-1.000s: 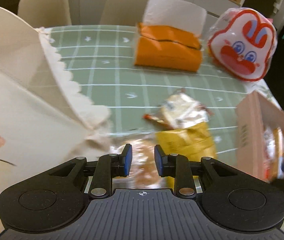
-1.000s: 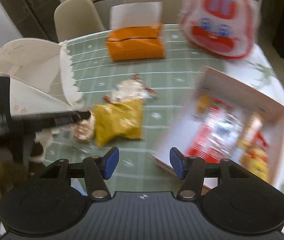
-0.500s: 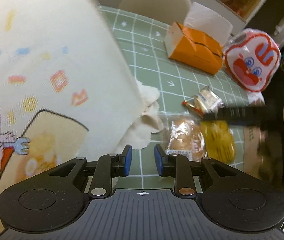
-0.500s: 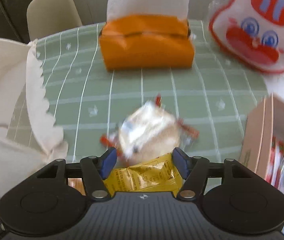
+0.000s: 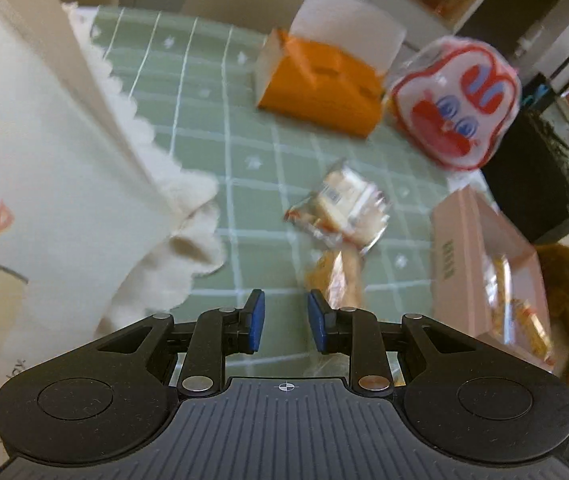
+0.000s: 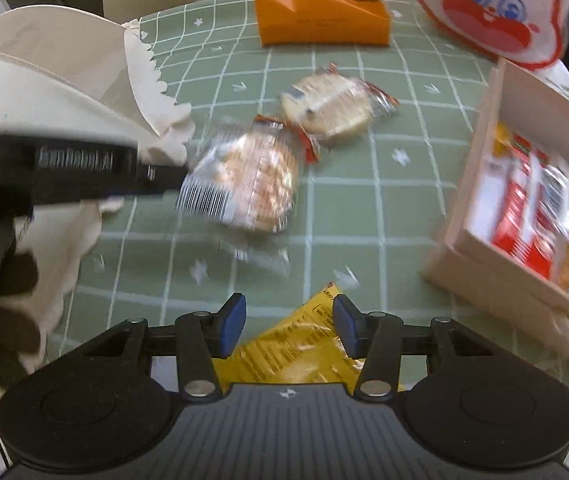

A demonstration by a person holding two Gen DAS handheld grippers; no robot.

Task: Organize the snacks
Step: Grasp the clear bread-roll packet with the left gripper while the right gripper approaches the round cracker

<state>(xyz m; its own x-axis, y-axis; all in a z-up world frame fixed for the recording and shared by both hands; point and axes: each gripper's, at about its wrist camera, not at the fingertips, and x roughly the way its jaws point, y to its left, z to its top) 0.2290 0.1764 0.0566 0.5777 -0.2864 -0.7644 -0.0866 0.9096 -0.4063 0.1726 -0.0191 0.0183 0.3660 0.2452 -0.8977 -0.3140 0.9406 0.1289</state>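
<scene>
On green checked tablecloth [image 6: 364, 208], right gripper [image 6: 288, 326] jaws just closing around yellow snack packet [image 6: 296, 352], not pressing; cookie packs [image 6: 252, 184] 11 o'clock, pink box [image 6: 480, 184] 2 o'clock. Left gripper [image 5: 284, 320] together, empty; cream bag [image 5: 44, 152] at 10 o'clock.

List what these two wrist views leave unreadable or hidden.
- Yellow packet, right wrist view: its near end is hidden under the gripper body; whether the pads press it is unclear.
- Pink box contents, both views: blurred, labels unreadable, far side cut by the edge.
- Cream bag, left wrist view: interior hidden by its wall.
</scene>
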